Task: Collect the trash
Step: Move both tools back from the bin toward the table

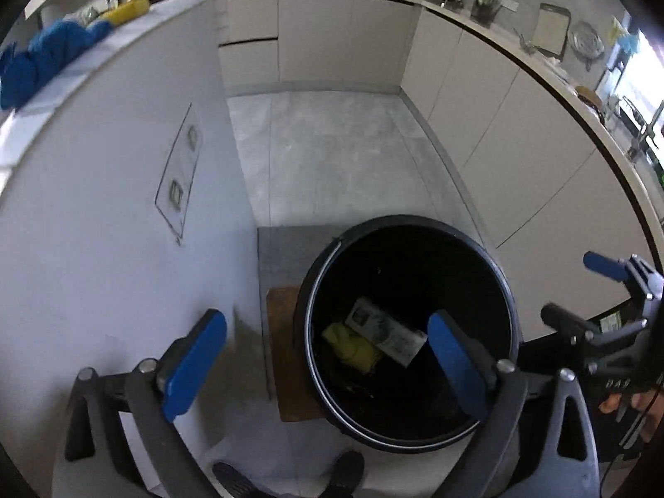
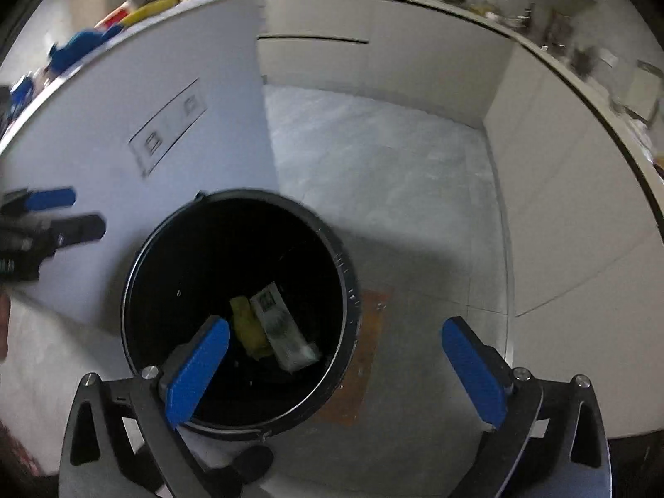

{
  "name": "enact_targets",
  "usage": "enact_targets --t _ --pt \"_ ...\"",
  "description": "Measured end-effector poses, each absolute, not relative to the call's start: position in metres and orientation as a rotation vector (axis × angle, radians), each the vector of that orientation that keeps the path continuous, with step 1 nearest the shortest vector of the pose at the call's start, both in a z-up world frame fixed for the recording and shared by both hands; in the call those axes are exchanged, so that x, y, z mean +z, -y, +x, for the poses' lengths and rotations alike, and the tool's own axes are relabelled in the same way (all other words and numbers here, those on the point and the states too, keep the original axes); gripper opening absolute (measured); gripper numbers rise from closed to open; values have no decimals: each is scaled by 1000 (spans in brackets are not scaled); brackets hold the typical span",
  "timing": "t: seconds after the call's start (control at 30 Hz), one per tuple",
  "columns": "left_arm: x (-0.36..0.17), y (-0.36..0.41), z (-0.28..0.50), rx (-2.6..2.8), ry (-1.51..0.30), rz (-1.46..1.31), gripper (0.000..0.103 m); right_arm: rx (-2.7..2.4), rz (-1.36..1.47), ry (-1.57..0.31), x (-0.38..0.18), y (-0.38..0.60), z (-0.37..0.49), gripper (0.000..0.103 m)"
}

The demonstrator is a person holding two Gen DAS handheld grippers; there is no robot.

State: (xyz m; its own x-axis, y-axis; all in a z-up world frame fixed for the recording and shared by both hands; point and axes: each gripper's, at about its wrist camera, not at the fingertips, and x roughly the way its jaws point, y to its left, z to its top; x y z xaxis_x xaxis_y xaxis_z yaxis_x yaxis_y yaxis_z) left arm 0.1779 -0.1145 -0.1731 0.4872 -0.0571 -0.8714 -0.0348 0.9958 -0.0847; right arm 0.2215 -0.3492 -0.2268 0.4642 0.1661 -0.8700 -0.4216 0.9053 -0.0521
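Black bin point(image 1: 408, 332) sits on the floor by the white island panel point(image 1: 124, 207), holding trash: a printed carton point(image 1: 386, 330) and a yellow wad point(image 1: 350, 346) just beside it at the bottom. Your left gripper point(image 1: 328, 367) and right gripper point(image 2: 336, 369) both hang spread wide, empty. Lift straight up, clear the rim, then go for more.

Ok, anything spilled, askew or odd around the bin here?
Nothing stands out. The black bin stands upright on the floor, with a yellow wrapper and a printed carton lying inside; nothing spilled beside it.
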Motion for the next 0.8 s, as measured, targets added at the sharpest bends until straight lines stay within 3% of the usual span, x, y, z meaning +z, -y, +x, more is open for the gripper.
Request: enact_targets --t 0.8 --pt "-64 97 119 54 -825 -80 103 150 -98 -896 -96 377 179 103"
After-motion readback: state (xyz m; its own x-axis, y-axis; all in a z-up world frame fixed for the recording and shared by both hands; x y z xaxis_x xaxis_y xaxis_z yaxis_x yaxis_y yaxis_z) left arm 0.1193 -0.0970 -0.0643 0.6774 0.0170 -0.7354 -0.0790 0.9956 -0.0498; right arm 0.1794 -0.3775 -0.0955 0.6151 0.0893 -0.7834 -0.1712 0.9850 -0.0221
